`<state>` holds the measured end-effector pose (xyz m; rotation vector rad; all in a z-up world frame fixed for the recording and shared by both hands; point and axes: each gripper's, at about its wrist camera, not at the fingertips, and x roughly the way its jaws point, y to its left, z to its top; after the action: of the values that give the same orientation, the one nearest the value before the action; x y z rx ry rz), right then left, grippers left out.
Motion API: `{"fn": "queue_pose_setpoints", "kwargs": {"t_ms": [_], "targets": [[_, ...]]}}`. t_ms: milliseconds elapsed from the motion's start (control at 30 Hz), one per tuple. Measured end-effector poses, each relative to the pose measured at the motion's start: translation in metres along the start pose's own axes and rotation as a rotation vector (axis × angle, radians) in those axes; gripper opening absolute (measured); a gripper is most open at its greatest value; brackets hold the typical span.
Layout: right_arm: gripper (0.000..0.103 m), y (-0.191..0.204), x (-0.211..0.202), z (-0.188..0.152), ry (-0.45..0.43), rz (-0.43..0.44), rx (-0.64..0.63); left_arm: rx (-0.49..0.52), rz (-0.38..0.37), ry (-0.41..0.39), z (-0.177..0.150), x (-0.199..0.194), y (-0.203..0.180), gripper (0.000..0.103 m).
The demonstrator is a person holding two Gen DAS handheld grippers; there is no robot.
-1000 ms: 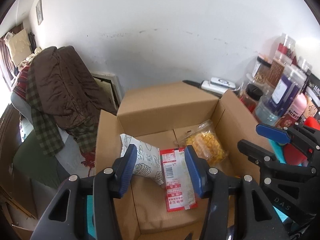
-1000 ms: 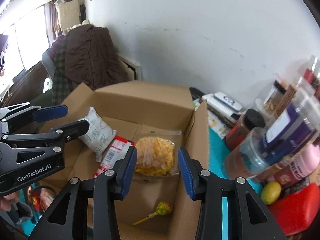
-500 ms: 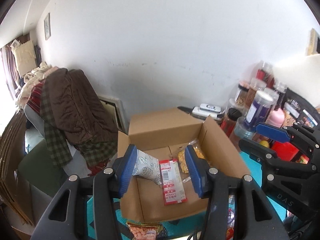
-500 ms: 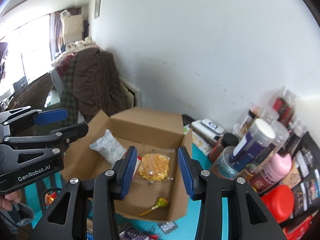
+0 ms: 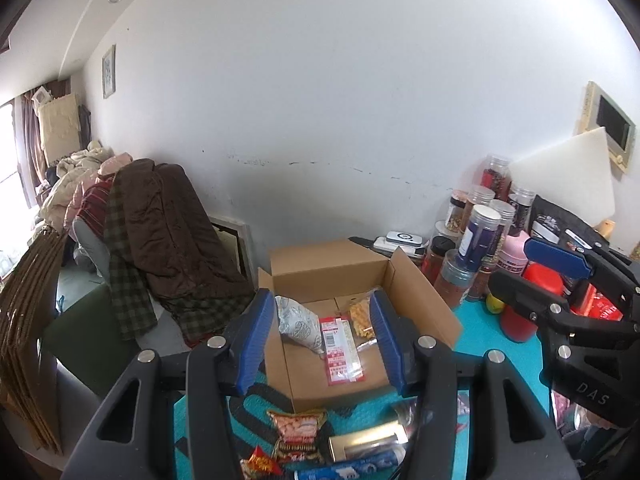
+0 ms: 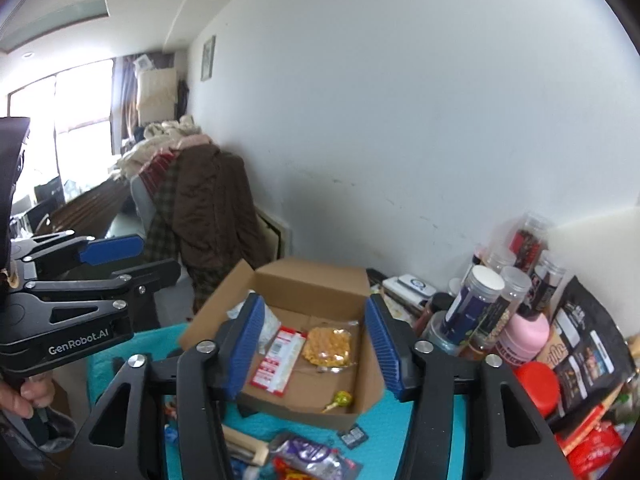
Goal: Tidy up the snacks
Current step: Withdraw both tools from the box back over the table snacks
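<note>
From the left wrist, the left gripper, jaws just widened and empty, framed the cardboard box on the teal mat; "DAS" marked the right gripper (beside it). From the right wrist, that gripper, likewise spread and empty, revealed a lollipop and "GenRobot.AI".

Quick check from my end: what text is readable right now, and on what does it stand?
"GenRobot.AI": white print on the left gripper body, in the right wrist view.
"DAS": on the right gripper body, in the left wrist view.
Red-and-white packet in the cardboard box: barcode and print, too small to read.
Jar labels and black pouch: blurred, unreadable.
</note>
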<state>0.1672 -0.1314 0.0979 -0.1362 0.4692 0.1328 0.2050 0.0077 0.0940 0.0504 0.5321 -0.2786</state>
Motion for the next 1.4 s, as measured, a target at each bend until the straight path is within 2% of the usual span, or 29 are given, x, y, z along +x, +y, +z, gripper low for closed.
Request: {"fn": "queue_pose_setpoints", "kwargs": {"t_ms": [33,67,100,167,400,800,1067,1400], "targets": [[0.053,0.003,-0.006,-0.001,-0.005,0.001,0.001,0.002,0.000,-0.005,-0.003,-0.006,0.000,0.063],[0.053,0.006,-0.011,-0.003,-0.011,0.003,0.003,0.003,0.001,-0.016,-0.007,-0.013,0.001,0.077],[0.054,0.008,-0.017,-0.005,-0.016,0.004,0.005,0.004,0.004,-0.029,-0.009,-0.018,0.001,0.082],[0.063,0.013,-0.027,-0.009,-0.028,0.008,0.011,0.015,0.009,-0.050,-0.015,-0.030,0.001,0.082],[0.071,0.030,-0.053,-0.029,-0.047,0.023,0.034,0.027,-0.018,-0.047,-0.037,-0.057,0.005,0.082],[0.071,0.056,-0.054,-0.077,0.011,0.071,0.082,0.041,-0.046,0.016,-0.083,-0.063,0.017,0.083],[0.071,0.071,-0.033,-0.110,0.089,0.129,0.113,-0.009,-0.061,0.077,-0.111,-0.053,0.039,0.083],[0.071,0.091,-0.003,-0.147,0.183,0.184,0.119,-0.055,-0.097,0.195,-0.152,-0.030,0.060,0.083]]}}
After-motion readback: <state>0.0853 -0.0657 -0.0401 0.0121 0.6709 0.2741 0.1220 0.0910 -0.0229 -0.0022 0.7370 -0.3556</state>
